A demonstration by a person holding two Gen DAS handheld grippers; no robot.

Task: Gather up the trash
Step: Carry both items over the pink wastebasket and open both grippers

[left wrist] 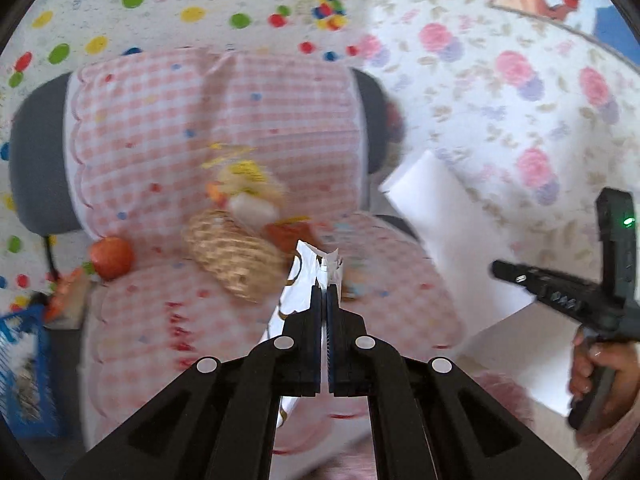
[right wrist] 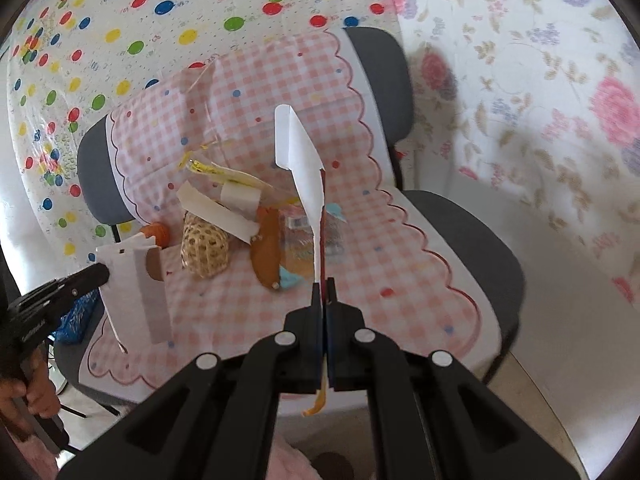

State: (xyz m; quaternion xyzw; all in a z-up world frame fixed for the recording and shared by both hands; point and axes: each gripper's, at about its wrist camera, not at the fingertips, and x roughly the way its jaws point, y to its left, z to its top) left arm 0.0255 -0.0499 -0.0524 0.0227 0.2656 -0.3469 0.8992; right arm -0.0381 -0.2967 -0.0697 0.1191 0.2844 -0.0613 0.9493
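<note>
Both claws are busy over the grey chair with the pink checked cloth [right wrist: 360, 200]. The left claw [left wrist: 324, 292] is pressed together, pinching a white folded card piece with a brown cut-out [right wrist: 136, 280]. The right claw [right wrist: 324, 286] is also pressed together, pinching a long thin white paper strip [right wrist: 302, 152] that stands up toward 12 o'clock.

The step looks like carrying both scraps to a bin. I think it is best to keep both claws squeezed tight and move slowly, because thin paper can slip out. The blue plastic basket [left wrist: 24, 364] at 8 o'clock may be the bin, but I cannot be sure.

More trash lies on the chair seat: a woven straw basket [right wrist: 204, 246] beside a crumpled clear wrapper with yellow print [right wrist: 224, 176].

Only the right view shows the card's full shape; the left view sees just its edge. Only the left view shows the red round fruit [left wrist: 111, 258] whole.
</note>
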